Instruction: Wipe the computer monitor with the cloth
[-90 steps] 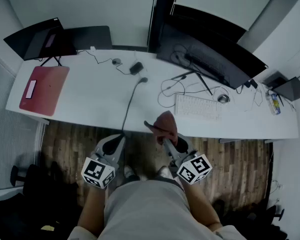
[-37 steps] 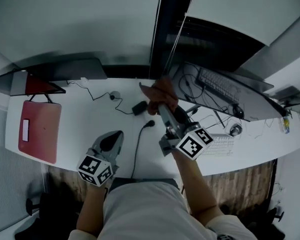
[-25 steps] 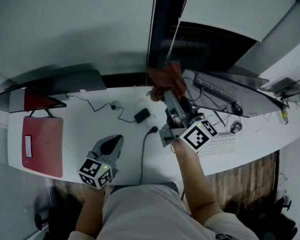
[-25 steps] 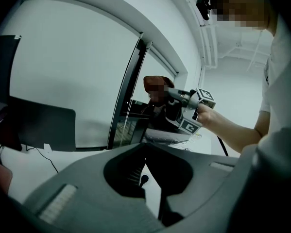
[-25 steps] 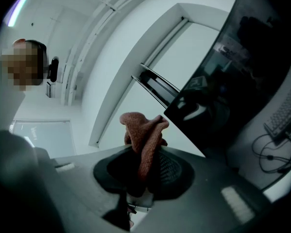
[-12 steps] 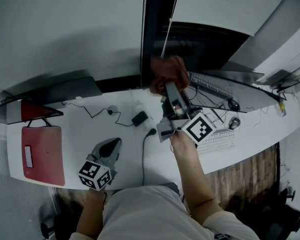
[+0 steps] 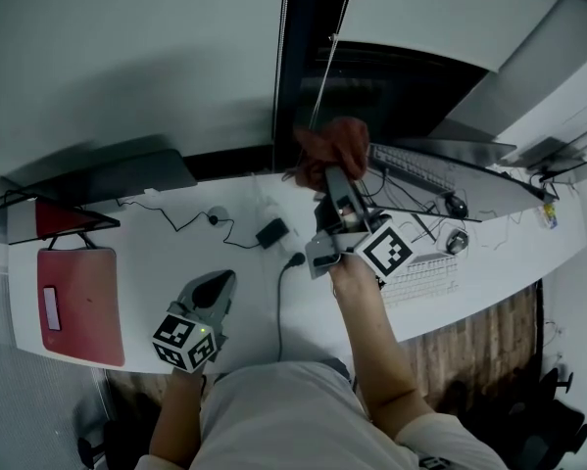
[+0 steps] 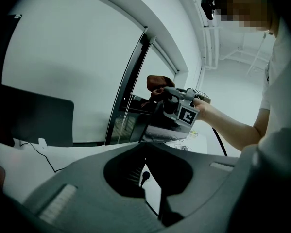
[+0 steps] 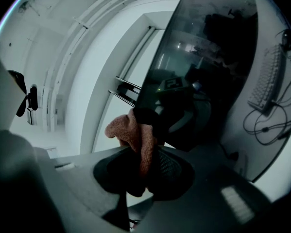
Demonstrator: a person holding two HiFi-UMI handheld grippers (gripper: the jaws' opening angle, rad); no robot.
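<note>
A rust-brown cloth (image 7: pixel 334 143) is pinched in my right gripper (image 7: pixel 334 176), which is shut on it and raised above the white desk (image 7: pixel 156 262). The cloth (image 9: pixel 131 136) lies against the upper left edge of the dark monitor (image 7: pixel 469 169). In the right gripper view the glossy screen (image 9: pixel 213 47) mirrors the gripper (image 9: pixel 146 152) just behind the cloth. My left gripper (image 7: pixel 215 284) hovers low over the desk's front, shut with nothing in it (image 8: pixel 146 147). From there the cloth (image 8: pixel 159 81) and the right hand are seen ahead.
A keyboard (image 7: pixel 420 277) and mouse (image 7: pixel 457 241) lie below the monitor among cables. A power adapter (image 7: pixel 271 233) and its cord cross the middle of the desk. A second dark monitor (image 7: pixel 126 174) and a red pad (image 7: pixel 77 302) are at the left. A dark window post (image 7: pixel 298 67) rises behind.
My right gripper carried the cloth from the desk's front up to the monitor's left edge, and in the last half second slid it slightly right. The left gripper stayed low.
</note>
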